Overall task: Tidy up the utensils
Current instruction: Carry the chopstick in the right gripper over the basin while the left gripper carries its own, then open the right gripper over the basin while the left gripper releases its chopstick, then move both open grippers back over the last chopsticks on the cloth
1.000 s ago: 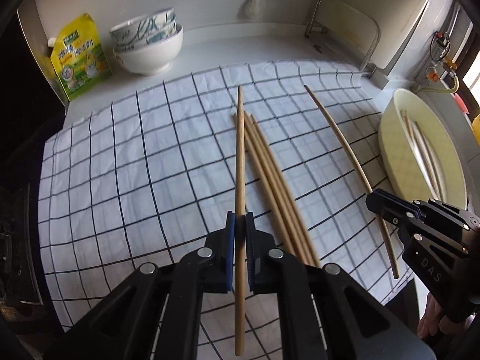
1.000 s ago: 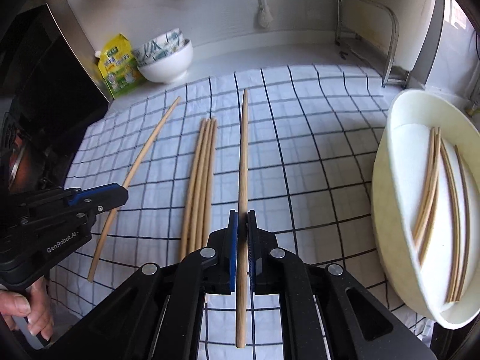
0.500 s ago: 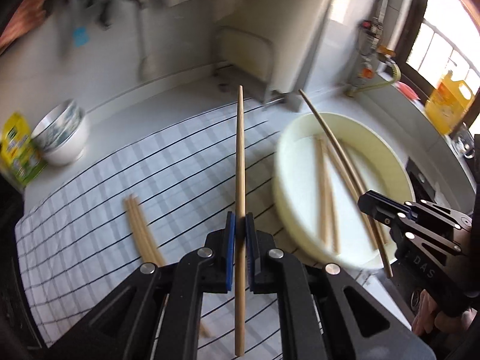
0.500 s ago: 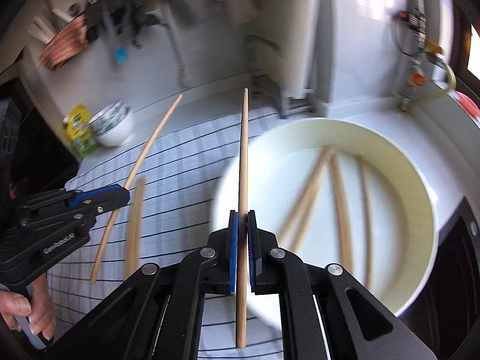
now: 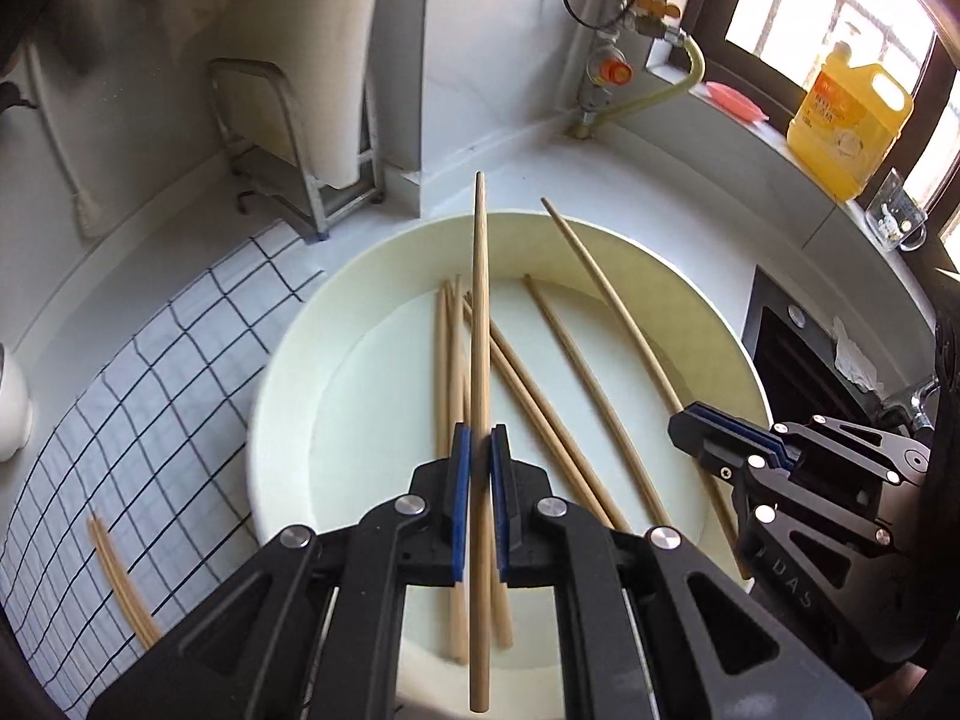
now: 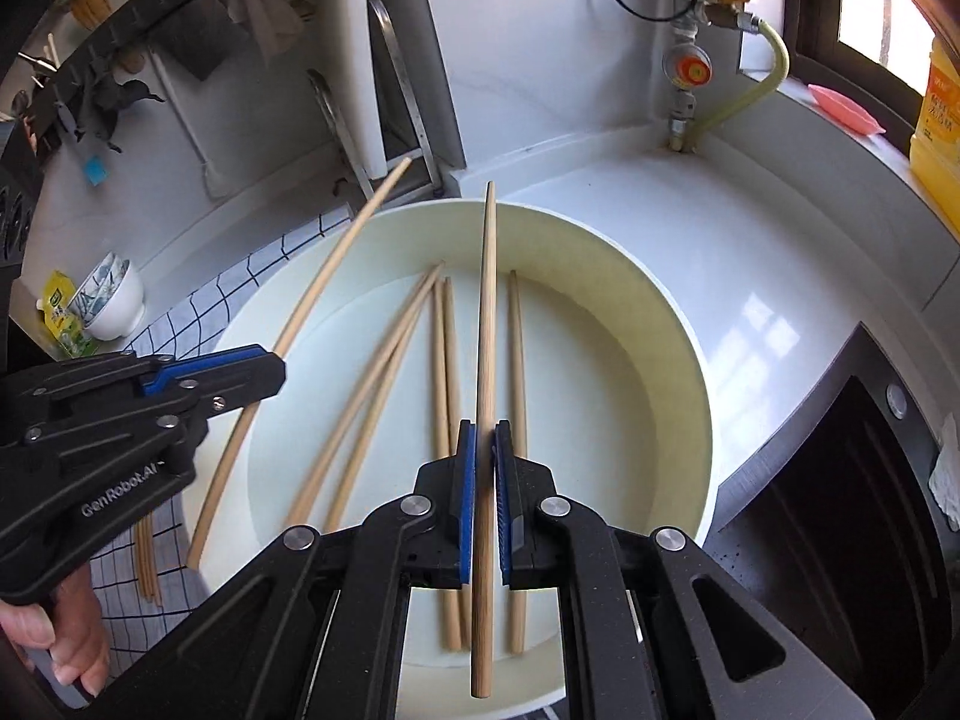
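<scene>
While the left gripper (image 5: 478, 456) hangs above the bowl (image 5: 288, 360) in the left wrist view, its blue pads (image 5: 459, 480) clamp a chopstick (image 5: 479, 330) that runs straight ahead, its tip past the far rim. Four more chopsticks (image 5: 540, 372) lie loose in the bowl, some crossing. At right the right gripper (image 5: 690, 426) pokes in over the near rim, jaws pinched on a second chopstick (image 5: 606, 300) — this one slants across the bowl, tip near the far rim. A checked cloth (image 5: 150, 372) covers the counter left of the bowl, touching its side, and a few leftover sticks (image 5: 117, 570) lie on it. A yellow jug (image 5: 852, 120) stands on the sill at upper right, beside a glass mug (image 5: 897, 216).

From the right wrist view, the right gripper (image 6: 485, 456) is clenched on its chopstick (image 6: 486, 330), which points ahead over the middle of the bowl (image 6: 678, 330). The loose chopsticks (image 6: 447, 372) lie below it on the bowl's floor. At left the left gripper (image 6: 276, 372) — held by a bare hand (image 6: 60, 630) — grips the other chopstick (image 6: 312, 300), which angles up and over the bowl's left rim. Beyond it, two stacked bowls (image 6: 111, 300) and a yellow-green packet (image 6: 60, 312) sit at the far end of the cloth (image 6: 198, 312), well apart from the big bowl.
</scene>
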Available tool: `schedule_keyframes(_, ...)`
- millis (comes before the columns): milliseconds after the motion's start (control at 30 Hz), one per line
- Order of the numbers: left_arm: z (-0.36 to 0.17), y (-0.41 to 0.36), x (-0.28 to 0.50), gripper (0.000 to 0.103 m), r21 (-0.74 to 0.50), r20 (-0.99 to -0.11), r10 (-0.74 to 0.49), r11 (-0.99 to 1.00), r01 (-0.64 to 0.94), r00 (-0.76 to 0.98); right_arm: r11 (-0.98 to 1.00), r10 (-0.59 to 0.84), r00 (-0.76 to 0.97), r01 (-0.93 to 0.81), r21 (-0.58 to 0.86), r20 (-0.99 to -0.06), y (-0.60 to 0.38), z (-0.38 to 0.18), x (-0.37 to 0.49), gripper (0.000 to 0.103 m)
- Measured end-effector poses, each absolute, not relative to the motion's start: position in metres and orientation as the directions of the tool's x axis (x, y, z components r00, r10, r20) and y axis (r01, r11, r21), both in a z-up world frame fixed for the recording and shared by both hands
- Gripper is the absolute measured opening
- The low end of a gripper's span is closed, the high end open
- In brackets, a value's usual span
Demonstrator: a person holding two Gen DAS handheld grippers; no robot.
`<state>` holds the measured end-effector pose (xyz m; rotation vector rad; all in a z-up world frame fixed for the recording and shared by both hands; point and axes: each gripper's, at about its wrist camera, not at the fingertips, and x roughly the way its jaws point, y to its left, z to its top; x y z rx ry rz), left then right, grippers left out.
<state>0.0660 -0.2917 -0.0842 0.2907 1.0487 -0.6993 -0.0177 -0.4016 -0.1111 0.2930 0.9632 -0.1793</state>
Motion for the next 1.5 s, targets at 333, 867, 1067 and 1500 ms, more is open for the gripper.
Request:
schedule_keyframes(333, -0.124, -0.310, 0.080, 0.008, -0.077, -0.915, -0.312, 0.760, 0.646, 0.257, 0.937, 0.041, 0.506, 0.281, 0.210, -0.862, -0.414, -0.149, -0.006, 0.006)
schedule_keyframes(867, -0.104, -0.295, 0.078, 0.044, -0.037, -0.903, -0.287, 0.793, 0.608, 0.320, 0.926, 0.028, 0.535, 0.304, 0.223, -0.844, -0.420, -0.133, -0.017, 0.021)
schedule_keyframes(1067, -0.087, -0.275, 0.072, 0.048, -0.038, -0.891, -0.289, 0.815, 0.578, 0.349, 0.933, 0.024, 0.557, 0.286, 0.219, -0.830, -0.412, -0.118, -0.027, 0.026)
schedule_keyframes(1500, -0.043, -0.222, 0.050, 0.053, -0.047, -0.851, -0.306, 0.854, 0.518, 0.427, 0.952, 0.029, 0.590, 0.231, 0.203, -0.807, -0.374, -0.083, -0.045, 0.030)
